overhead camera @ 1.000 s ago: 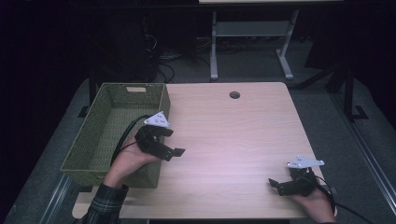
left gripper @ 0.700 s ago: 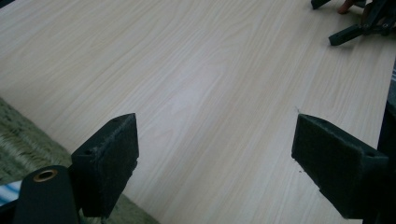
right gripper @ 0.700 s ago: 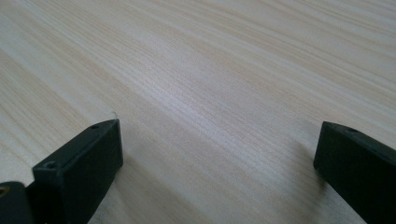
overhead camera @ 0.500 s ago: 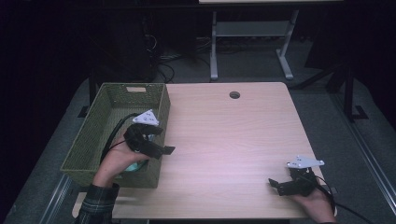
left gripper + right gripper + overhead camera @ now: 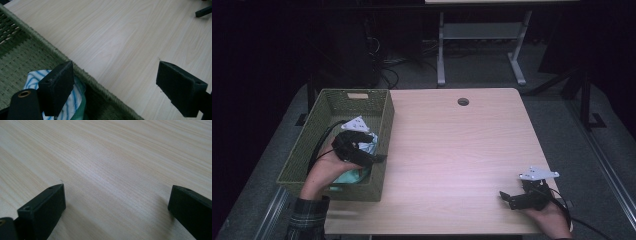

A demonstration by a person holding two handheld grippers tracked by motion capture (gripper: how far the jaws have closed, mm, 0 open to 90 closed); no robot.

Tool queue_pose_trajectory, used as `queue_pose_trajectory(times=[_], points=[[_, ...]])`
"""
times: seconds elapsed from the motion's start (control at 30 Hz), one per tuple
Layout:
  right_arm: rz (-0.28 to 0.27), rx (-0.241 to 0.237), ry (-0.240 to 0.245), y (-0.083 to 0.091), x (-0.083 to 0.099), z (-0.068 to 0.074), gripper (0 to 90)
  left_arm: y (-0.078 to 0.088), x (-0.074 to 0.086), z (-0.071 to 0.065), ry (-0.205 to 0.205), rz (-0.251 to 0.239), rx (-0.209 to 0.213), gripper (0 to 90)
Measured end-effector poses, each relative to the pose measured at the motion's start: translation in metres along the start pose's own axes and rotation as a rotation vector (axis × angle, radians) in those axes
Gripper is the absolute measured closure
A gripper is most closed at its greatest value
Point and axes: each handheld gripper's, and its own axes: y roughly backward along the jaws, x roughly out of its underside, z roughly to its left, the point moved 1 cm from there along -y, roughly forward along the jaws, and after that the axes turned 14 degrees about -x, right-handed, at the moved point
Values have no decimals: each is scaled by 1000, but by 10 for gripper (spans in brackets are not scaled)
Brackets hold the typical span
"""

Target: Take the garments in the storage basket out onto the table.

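My left hand-held gripper [image 5: 117, 87] gapes wide, empty, over a crumpled blue-striped white cloth [image 5: 71, 100] in the green woven basket [image 5: 382, 127] at nine o'clock.

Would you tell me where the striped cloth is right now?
In the high view, the striped cloth lies inside the green basket at table's left, under the open left gripper.

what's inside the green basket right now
A crumpled cloth, white with blue stripes and some green, lies in the green basket near its table-side wall. The left gripper, open, and the hand cover part of it.
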Motion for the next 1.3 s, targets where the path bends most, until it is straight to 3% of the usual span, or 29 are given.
queue_pose_trajectory(times=[0.27,0.83,1.07,1.3], points=[[0,0,0,0,0,0,8,8,10,14,19,10,-30,141],[0,0,-1,0,0,0,8,8,30,36,53,54,-84,141],[0,0,-1,0,0,0,8,3,38,46,30,61,-90,141],[0,0,0,0,0,0,8,-4,46,53,32,83,-97,140]])
